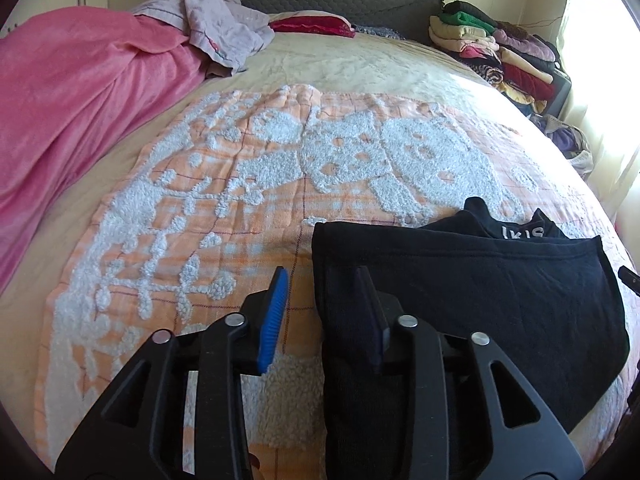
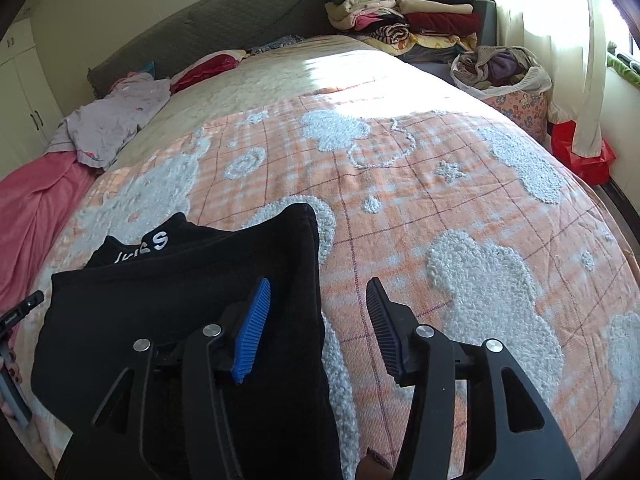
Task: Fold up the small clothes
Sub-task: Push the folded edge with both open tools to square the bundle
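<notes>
Black garment (image 1: 472,280) on orange blanket (image 1: 200,208)

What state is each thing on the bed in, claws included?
Black garment: folded, flat on the blanket.
Left claw: open, straddling the garment's left edge.
Right claw: open, straddling its right edge.
Clothes stack: folded, piled.
Lilac garment: crumpled, unfolded.

daylight from window (image 2: 532,4), right | glare on bedspread (image 2: 360,76) | fisheye-warped edges | sharp
</notes>
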Demonstrator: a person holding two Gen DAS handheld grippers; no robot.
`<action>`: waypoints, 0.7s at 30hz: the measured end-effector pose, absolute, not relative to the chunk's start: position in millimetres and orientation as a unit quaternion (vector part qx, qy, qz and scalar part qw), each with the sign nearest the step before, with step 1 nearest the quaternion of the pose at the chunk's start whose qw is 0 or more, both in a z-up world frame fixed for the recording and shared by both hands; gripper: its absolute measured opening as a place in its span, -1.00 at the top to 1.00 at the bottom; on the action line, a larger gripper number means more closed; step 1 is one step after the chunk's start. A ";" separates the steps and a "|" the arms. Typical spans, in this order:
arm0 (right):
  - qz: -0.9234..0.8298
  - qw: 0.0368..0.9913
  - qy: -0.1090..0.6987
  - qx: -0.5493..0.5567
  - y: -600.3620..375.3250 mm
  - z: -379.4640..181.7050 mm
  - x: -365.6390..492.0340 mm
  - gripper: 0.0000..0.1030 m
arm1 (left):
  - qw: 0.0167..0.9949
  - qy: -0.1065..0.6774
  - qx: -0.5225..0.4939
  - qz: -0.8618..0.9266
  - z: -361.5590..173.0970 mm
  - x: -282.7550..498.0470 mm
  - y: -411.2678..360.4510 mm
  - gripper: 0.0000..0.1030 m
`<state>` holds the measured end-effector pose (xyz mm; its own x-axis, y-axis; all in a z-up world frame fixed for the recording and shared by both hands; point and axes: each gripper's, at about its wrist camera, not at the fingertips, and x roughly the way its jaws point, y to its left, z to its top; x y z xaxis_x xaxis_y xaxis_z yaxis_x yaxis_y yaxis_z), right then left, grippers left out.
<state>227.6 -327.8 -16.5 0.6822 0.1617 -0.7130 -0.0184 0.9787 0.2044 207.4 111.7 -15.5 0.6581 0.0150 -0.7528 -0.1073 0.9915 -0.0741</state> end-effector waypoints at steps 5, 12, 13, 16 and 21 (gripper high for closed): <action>0.069 0.919 0.378 0.087 -319.7 0.8 206.7 -0.14 | 0.914 0.402 -0.053 0.026 -1.8 196.7 103.9 0.28; 0.091 0.926 0.362 0.048 -299.2 16.4 182.4 -0.22 | 0.919 0.392 -0.048 0.014 15.0 181.7 89.9 0.05; 0.095 0.927 0.361 0.042 -296.2 17.8 179.4 -0.22 | 0.919 0.390 -0.048 0.011 17.3 178.7 86.8 0.03; 0.103 0.928 0.357 0.024 -285.1 20.2 171.0 -0.22 | 0.920 0.390 -0.046 0.000 20.1 171.4 76.3 -0.04; 0.122 0.927 0.354 0.001 -261.3 19.9 160.3 -0.22 | 0.916 0.401 -0.026 -0.022 13.2 163.0 50.3 -0.13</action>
